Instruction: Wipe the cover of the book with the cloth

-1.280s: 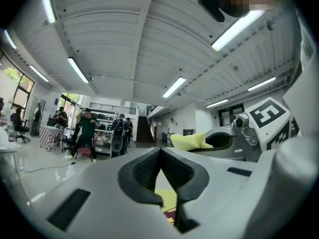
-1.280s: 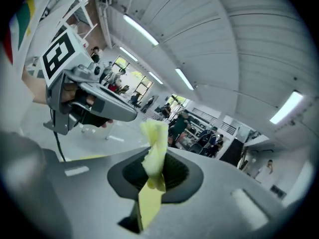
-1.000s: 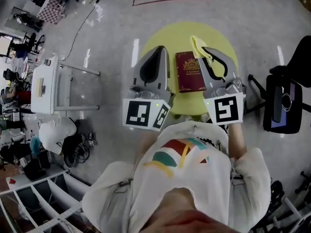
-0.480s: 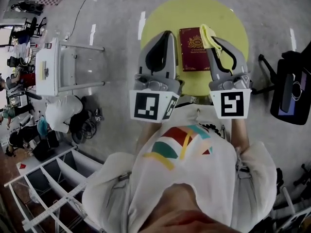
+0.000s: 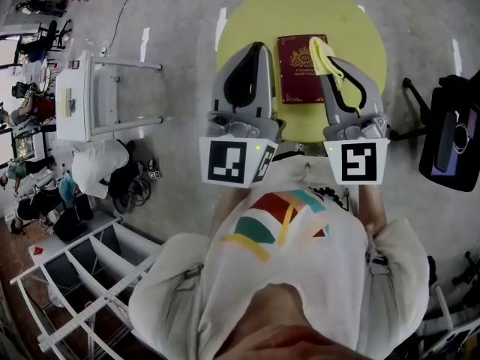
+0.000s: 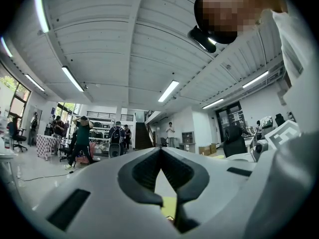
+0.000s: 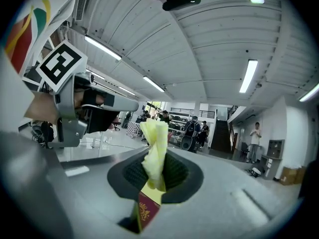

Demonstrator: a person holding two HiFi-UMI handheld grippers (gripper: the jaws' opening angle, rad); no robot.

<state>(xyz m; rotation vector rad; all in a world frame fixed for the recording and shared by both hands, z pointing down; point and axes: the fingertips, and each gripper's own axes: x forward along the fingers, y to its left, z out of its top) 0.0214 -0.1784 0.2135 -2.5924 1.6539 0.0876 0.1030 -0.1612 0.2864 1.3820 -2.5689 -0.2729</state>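
The round yellow desk (image 5: 247,17) spreads out beneath and ahead of both grippers. On it lies the dark red hardback book with a gold crest on its cover (image 5: 298,81). It lies flat and closed, in the gap between the two grippers, just beside the right gripper's tip and somewhat further from the left one.

The book looks stiff and flat, and probably not heavy. On so smooth a top it may well slide or turn under a sideways rub. Any steadying press is best placed on a bare margin near the spine or the near edge, away from the patch being wiped.

The left gripper (image 5: 258,47) has its jaws drawn together with nothing between them, and its tip is over the desk beside the book's left edge. It looks free to do that pinning.

The right gripper (image 5: 331,61) is clamped on a pale yellow soft cloth (image 5: 321,54). In its own view the cloth stands up from the pinch as a crumpled tuft (image 7: 155,151), with the book's cover (image 7: 147,210) visible just below the jaws. Seen from the head, the cloth overlaps the book's far right corner, though whether it touches the cover cannot be told.

The cloth seems light, limp and easily dragged. A grip on the bunched middle, as here, leaves little loose fabric, so a low, flat pass should bring more of it against the cover.
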